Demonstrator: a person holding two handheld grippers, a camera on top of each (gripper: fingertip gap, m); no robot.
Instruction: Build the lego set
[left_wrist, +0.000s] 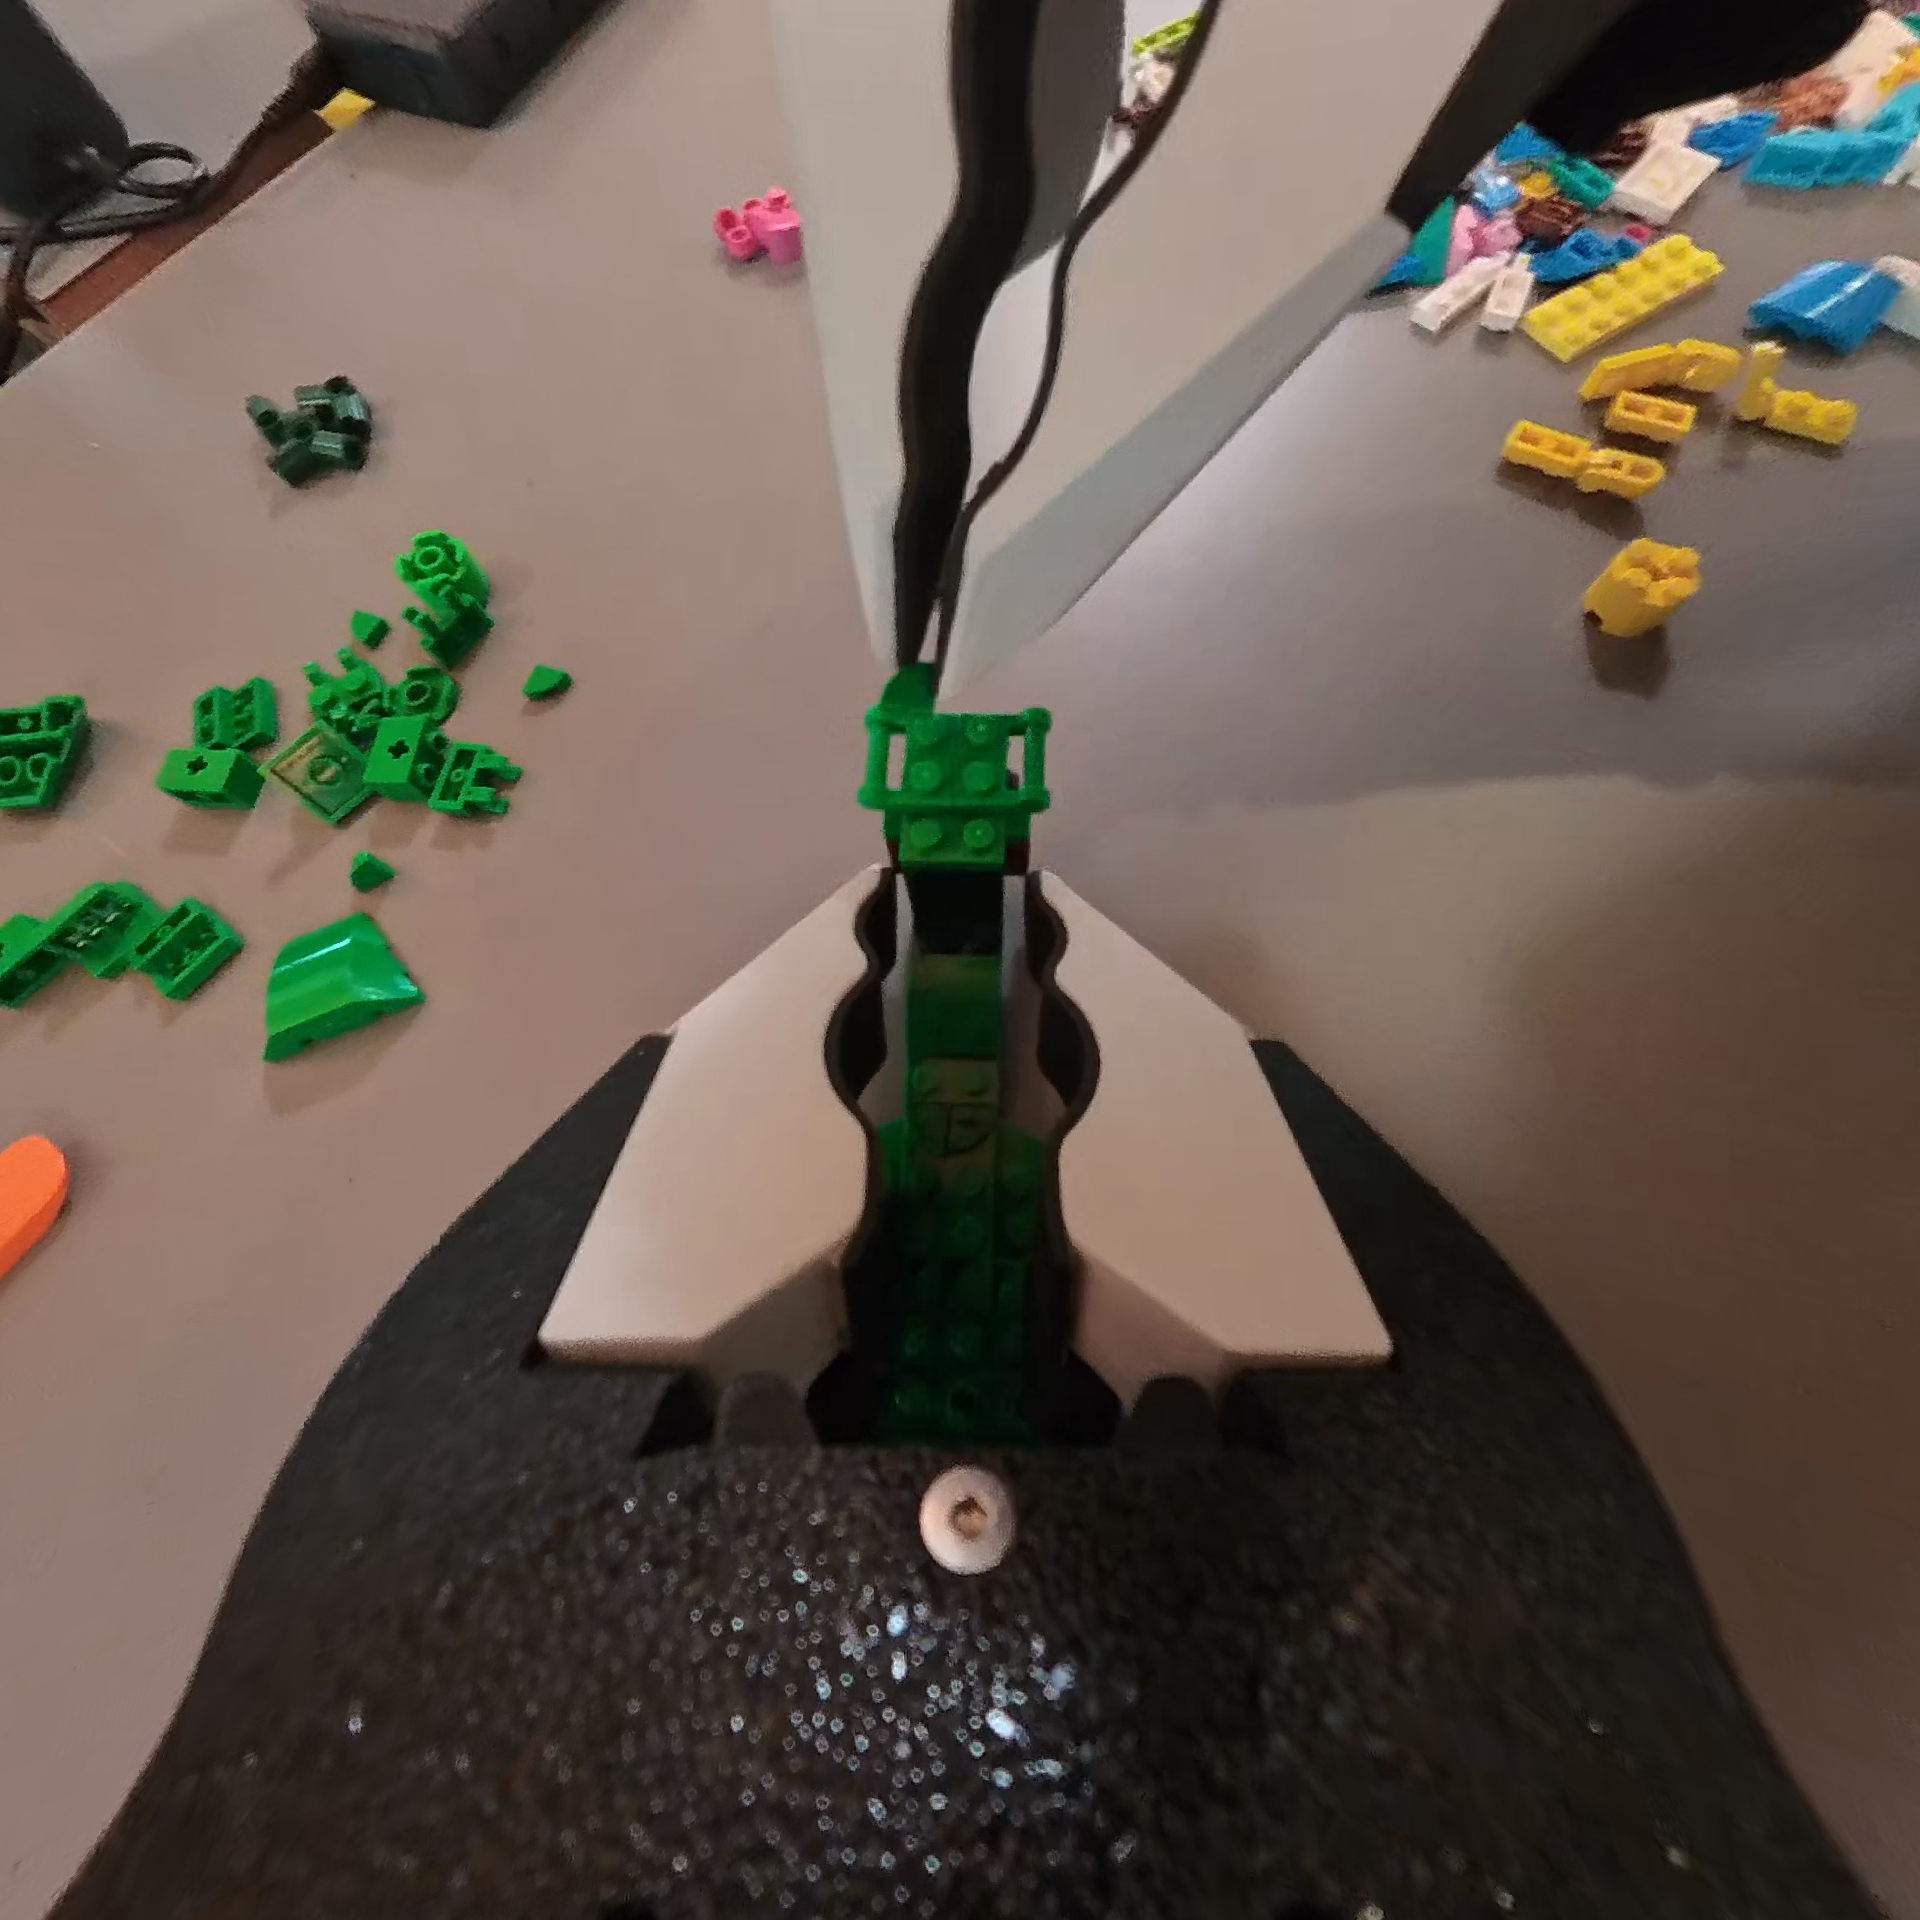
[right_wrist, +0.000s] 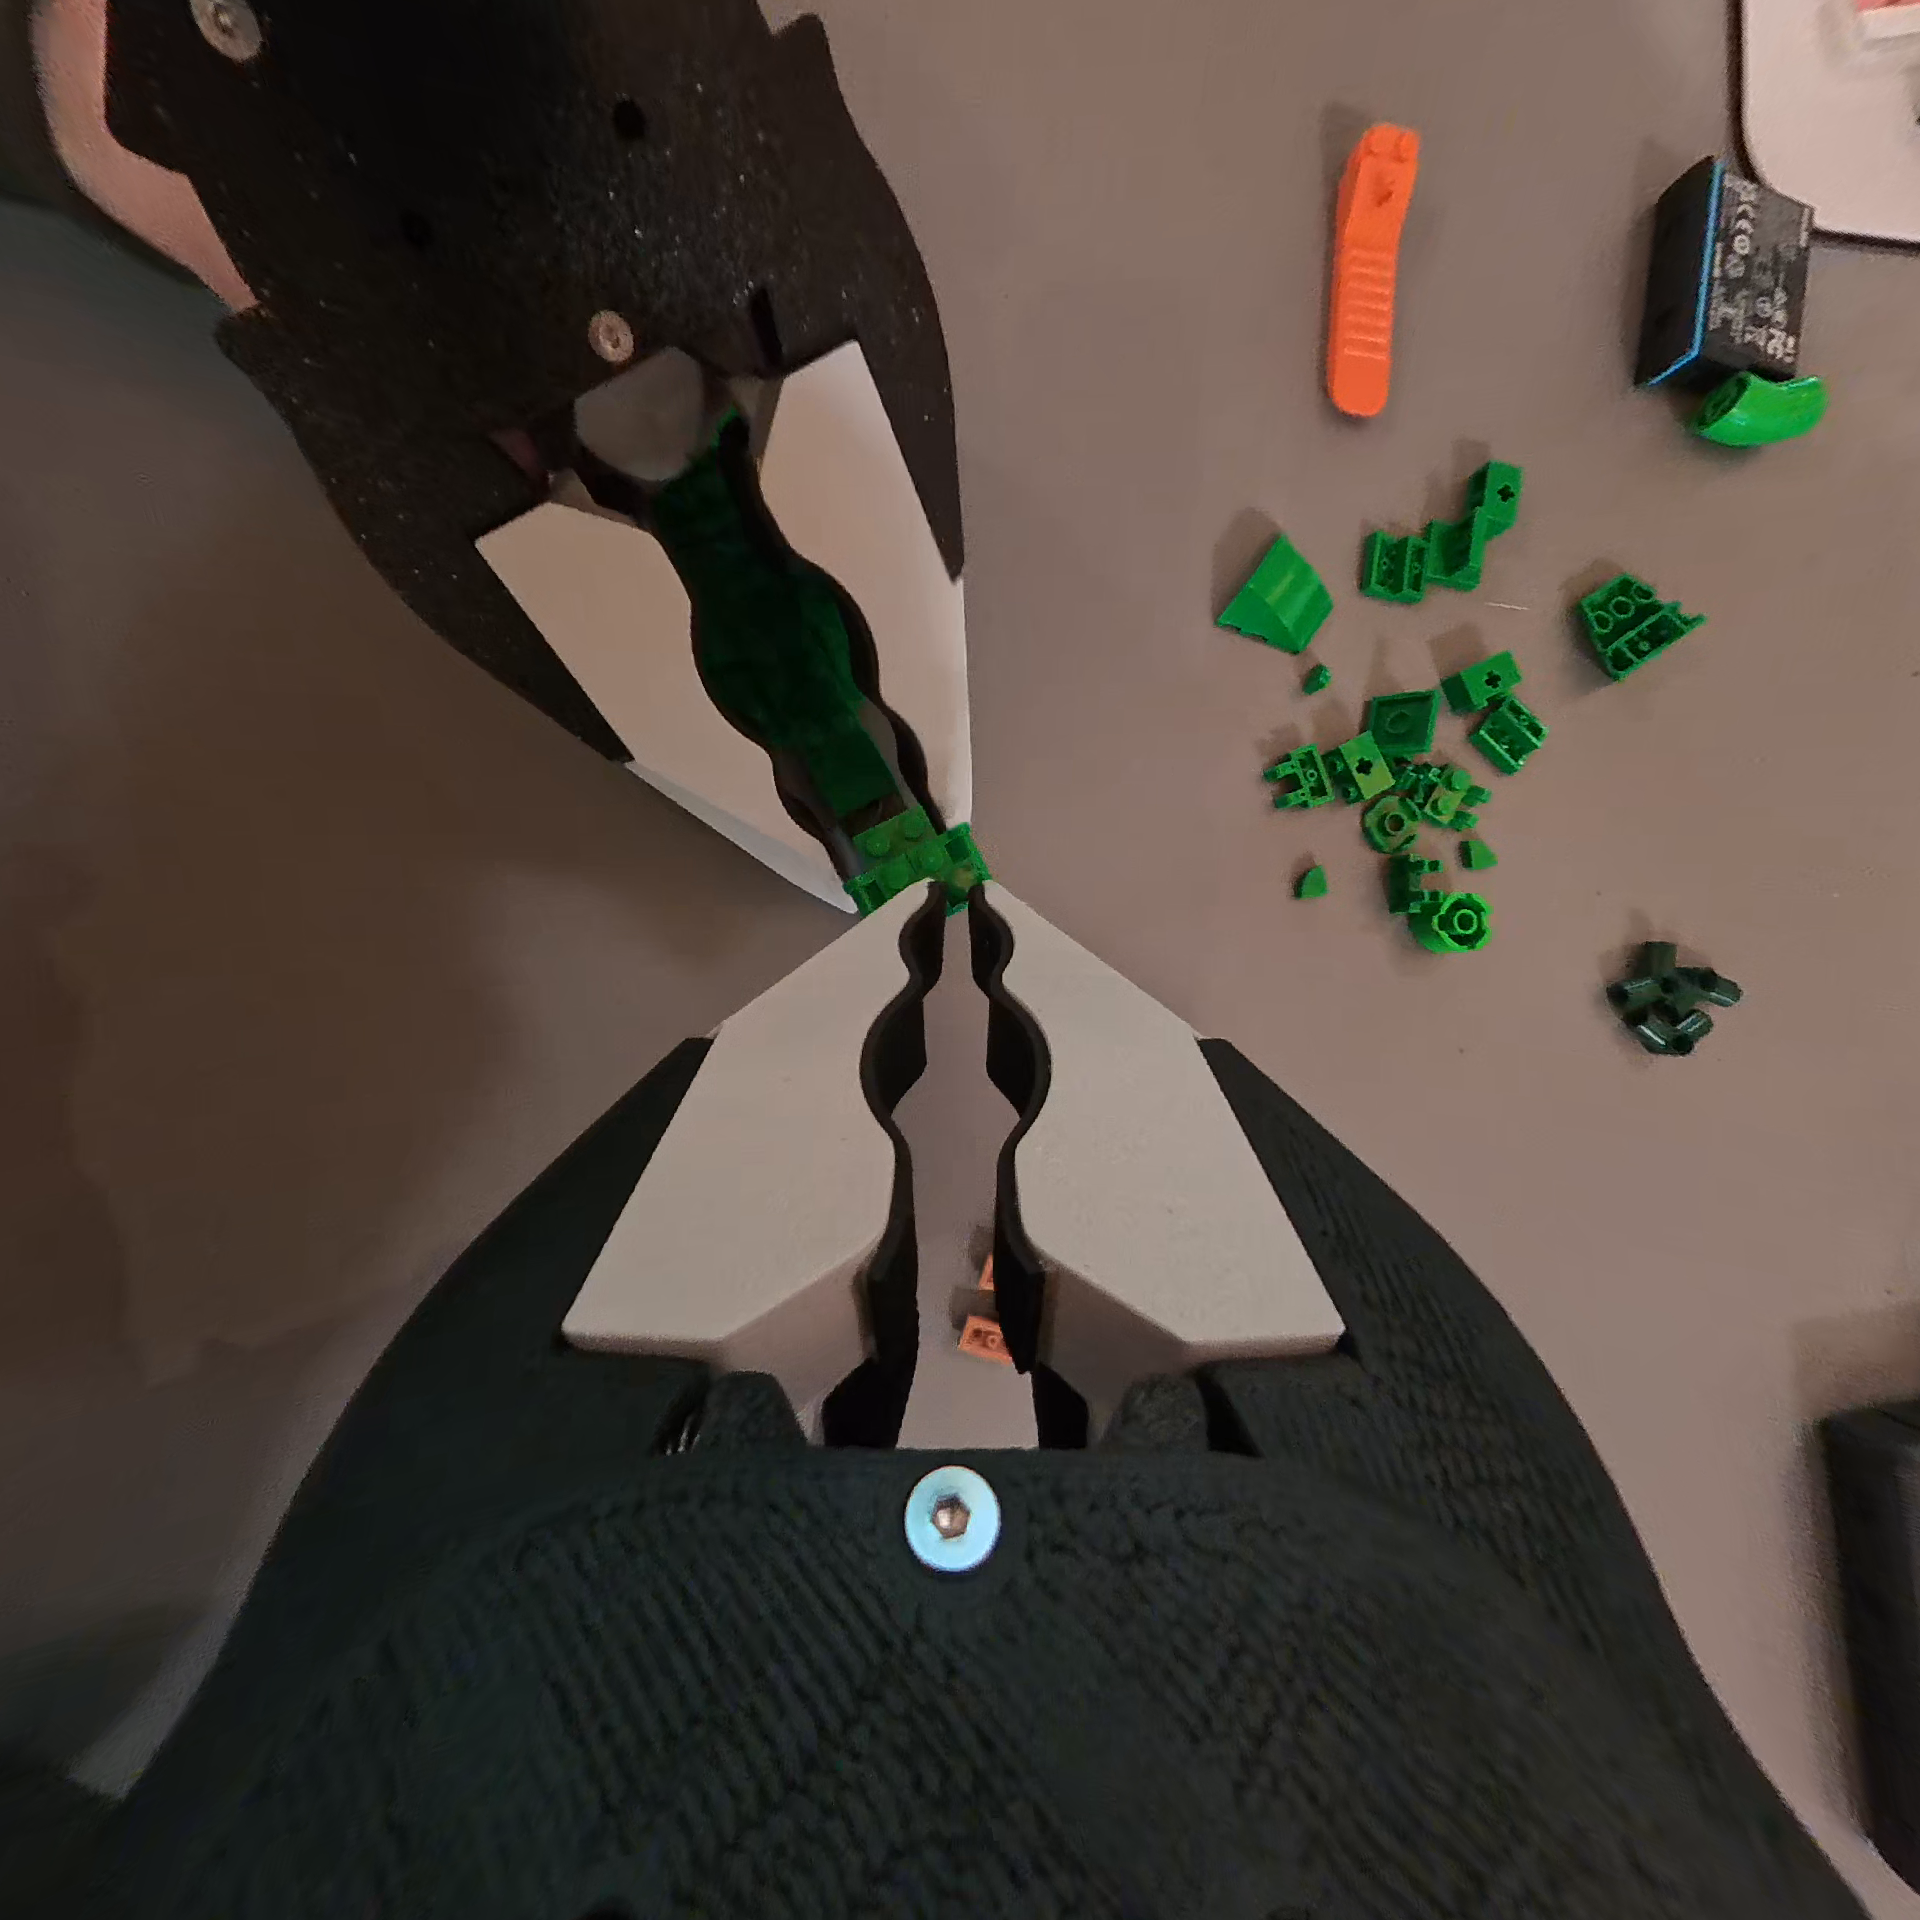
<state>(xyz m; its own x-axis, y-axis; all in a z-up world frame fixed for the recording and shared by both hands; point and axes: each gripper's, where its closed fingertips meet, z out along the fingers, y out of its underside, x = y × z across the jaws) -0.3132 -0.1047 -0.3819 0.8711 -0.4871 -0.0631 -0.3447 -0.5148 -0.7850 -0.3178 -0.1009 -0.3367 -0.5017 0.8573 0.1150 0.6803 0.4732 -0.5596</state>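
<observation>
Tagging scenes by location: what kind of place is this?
Most likely an indoor work table in a lab or office, not a home. A plain grey table holds brick piles sorted by colour, green bricks here, yellow bricks there, plus an orange brick separator and dark equipment with cables at the edge.

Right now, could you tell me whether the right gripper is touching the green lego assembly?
Touching. In the left wrist view the right gripper's tips pinch a small green piece on the far end of the green lego assembly.
</observation>
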